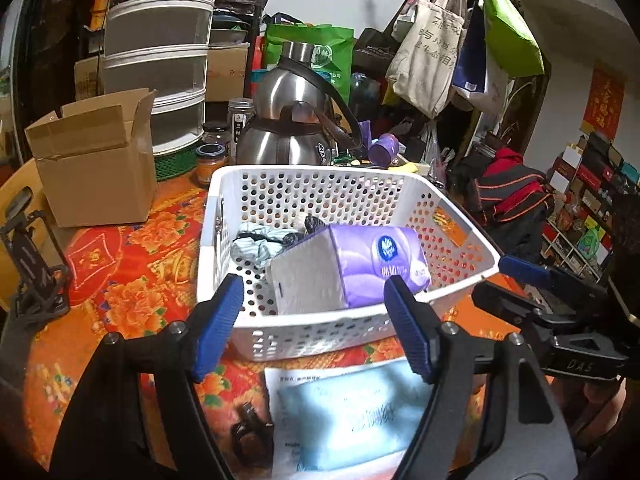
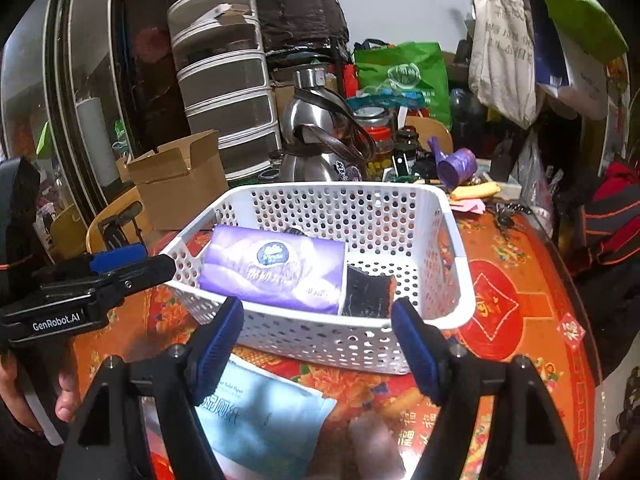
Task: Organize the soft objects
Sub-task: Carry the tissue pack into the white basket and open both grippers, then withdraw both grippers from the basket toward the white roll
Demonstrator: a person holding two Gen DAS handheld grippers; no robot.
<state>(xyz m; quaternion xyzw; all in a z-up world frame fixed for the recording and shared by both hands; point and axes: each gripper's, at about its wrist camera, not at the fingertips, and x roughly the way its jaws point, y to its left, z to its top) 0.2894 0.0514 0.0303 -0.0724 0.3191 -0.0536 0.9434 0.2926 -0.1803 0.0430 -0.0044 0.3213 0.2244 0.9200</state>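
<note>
Writing: "GenRobot.AI" in white on the left gripper's body as the right wrist view shows it; "DAS" on the right gripper's body in the left wrist view; the purple pack's round blue logo is too blurred to read.
Tissue pack [image 1: 380, 264]: purple soft pack lying on its side inside the white basket [image 1: 472, 256], along its left wall in the right wrist view.
Other basket contents: a crumpled pale cloth [image 1: 260, 244] at the far side; a dark sponge [image 2: 370, 292] just beside the tissue pack.
Blue pack [image 1: 348, 416]: flat light-blue packet on the table [image 1: 132, 276], just outside the basket's near wall.
Around: steel kettle [image 1: 288, 120], cardboard box [image 1: 96, 168], stacked drawers [image 1: 160, 60] behind the basket.
Left gripper [image 1: 316, 328]: fingers apart, holding nothing, over the near wall.
Right gripper [image 2: 318, 336]: fingers apart, holding nothing.
</note>
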